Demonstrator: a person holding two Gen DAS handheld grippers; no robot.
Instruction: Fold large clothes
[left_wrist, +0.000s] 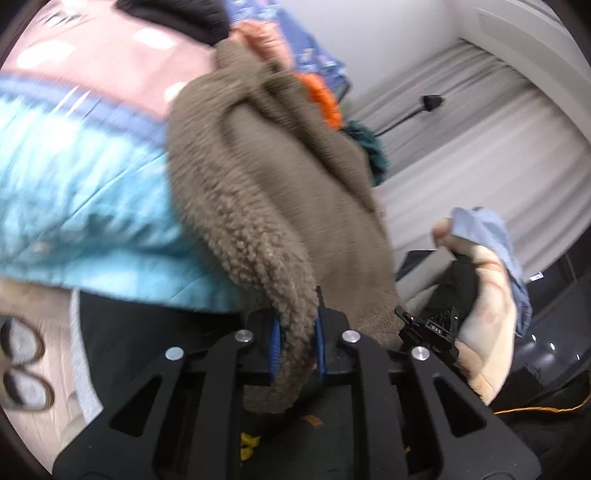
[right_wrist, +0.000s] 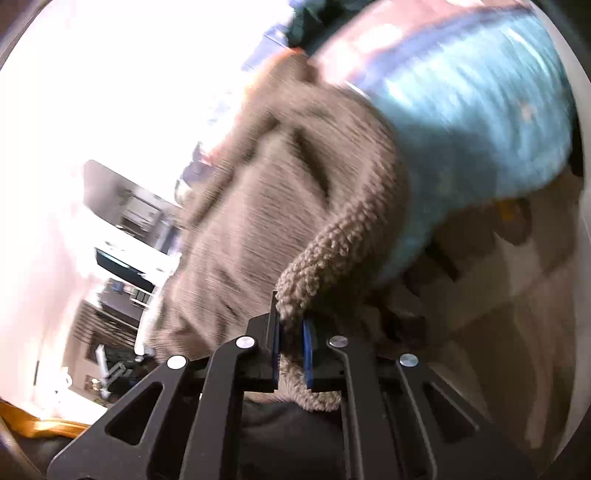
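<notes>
A brown fleece garment (left_wrist: 266, 177) hangs over the edge of a bed with a blue and pink quilt (left_wrist: 74, 192). My left gripper (left_wrist: 297, 325) is shut on a thick rolled edge of the fleece, which runs down between the blue pads. In the right wrist view the same brown fleece (right_wrist: 258, 221) fills the middle, blurred by motion. My right gripper (right_wrist: 291, 332) is shut on another edge of it. The quilt (right_wrist: 461, 110) lies at the upper right there. The person's right hand (left_wrist: 484, 306) shows at the right of the left wrist view.
A pile of other clothes, orange (left_wrist: 321, 99), dark teal (left_wrist: 369, 147) and black (left_wrist: 177, 14), lies on the bed behind the fleece. White curtains (left_wrist: 480, 147) hang at the right. Slippers (left_wrist: 22, 365) sit on the wooden floor at lower left. A bright window (right_wrist: 129, 74) washes out the right wrist view.
</notes>
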